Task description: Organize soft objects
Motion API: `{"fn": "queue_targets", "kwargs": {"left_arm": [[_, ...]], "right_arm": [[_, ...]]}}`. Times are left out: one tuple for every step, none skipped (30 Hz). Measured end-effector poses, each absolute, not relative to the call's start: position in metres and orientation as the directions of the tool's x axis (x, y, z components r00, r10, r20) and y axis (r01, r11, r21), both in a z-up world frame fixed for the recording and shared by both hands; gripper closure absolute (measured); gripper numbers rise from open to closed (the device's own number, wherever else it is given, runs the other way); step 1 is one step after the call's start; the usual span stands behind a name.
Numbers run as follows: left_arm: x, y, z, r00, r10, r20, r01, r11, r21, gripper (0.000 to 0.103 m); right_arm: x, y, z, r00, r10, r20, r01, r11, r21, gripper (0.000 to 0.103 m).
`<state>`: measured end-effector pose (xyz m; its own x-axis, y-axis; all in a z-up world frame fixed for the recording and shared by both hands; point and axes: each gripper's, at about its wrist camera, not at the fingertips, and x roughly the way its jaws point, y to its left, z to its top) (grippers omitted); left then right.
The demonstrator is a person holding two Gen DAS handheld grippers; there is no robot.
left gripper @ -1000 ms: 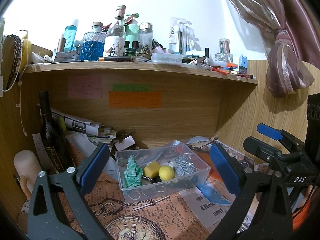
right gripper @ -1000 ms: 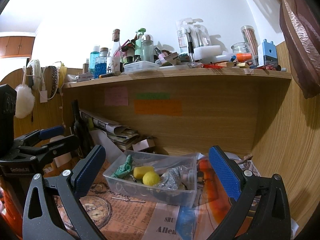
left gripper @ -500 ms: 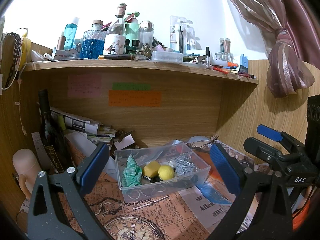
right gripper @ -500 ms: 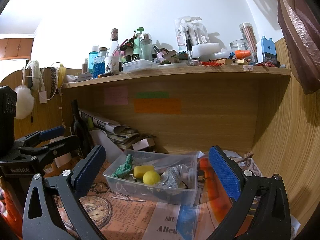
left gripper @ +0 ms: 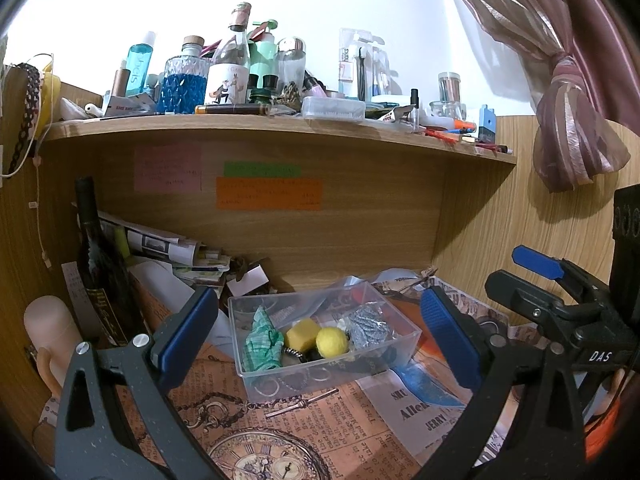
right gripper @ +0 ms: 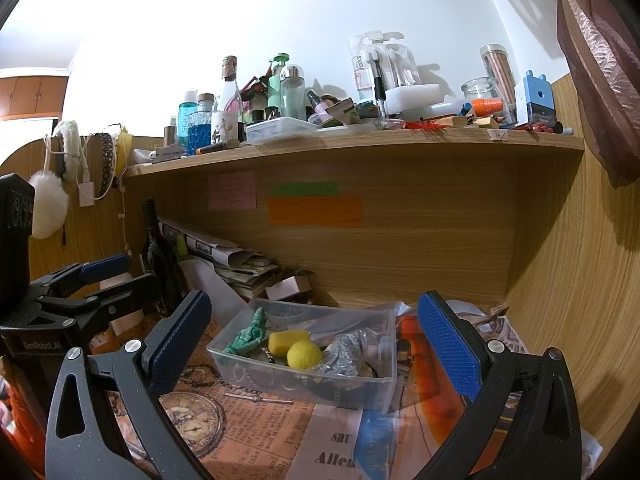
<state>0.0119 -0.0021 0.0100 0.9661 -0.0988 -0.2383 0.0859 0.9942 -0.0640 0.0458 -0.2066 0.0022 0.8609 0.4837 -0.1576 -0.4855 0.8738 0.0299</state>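
A clear plastic box (left gripper: 376, 368) stands on the paper-covered desk under the shelf. In it lie a green cloth (left gripper: 260, 344), a yellow sponge block (left gripper: 301, 333), a yellow ball (left gripper: 332, 341) and a grey crumpled piece (left gripper: 366, 326). The same box (right gripper: 352, 390) with the green cloth (right gripper: 248, 336), sponge (right gripper: 286, 340) and ball (right gripper: 304, 354) shows in the right wrist view. My left gripper (left gripper: 320, 344) is open and empty, short of the box. My right gripper (right gripper: 312, 344) is open and empty, also short of the box.
A dark wine bottle (left gripper: 96, 264) and stacked papers (left gripper: 160, 244) stand at the back left. A wooden shelf (left gripper: 280, 128) crowded with bottles hangs above. A wooden side wall (right gripper: 580, 280) closes the right. A curtain (left gripper: 568, 120) hangs at the upper right.
Both views have shifted only slightly; the scene sits a little lower in the frames. Both grippers stay open and nothing in the box has moved.
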Motion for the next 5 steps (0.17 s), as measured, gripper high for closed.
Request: {"fn": "queue_targets", "kwargs": {"left_arm": [[0.0119, -0.0019, 0.0093, 0.965, -0.102, -0.240, 0.089, 0.994, -0.064, 0.000], [0.0119, -0.0023, 0.0089, 0.965, -0.104, -0.241, 0.091, 0.994, -0.064, 0.000], [0.0116, -0.0025, 0.0083, 0.965, -0.104, -0.241, 0.092, 0.994, -0.062, 0.000], [0.0113, -0.0028, 0.0079, 0.965, -0.104, -0.241, 0.092, 0.994, -0.061, 0.000], [0.0114, -0.0030, 0.0075, 0.965, -0.105, -0.242, 0.093, 0.994, -0.060, 0.000]], "right_arm": [[0.0458, -0.2064, 0.0020, 0.861, 0.484, -0.158, -0.486, 0.874, 0.030, 0.000], [0.0458, -0.2065, 0.0022, 0.861, 0.484, -0.158, -0.485, 0.874, 0.030, 0.000], [0.0457, -0.2065, 0.0022, 0.861, 0.484, -0.158, -0.485, 0.874, 0.030, 0.000], [0.0457, -0.2060, 0.0016, 0.861, 0.484, -0.160, -0.485, 0.874, 0.031, 0.000], [0.0457, -0.2055, 0.0010, 0.860, 0.484, -0.161, -0.486, 0.873, 0.031, 0.000]]}}
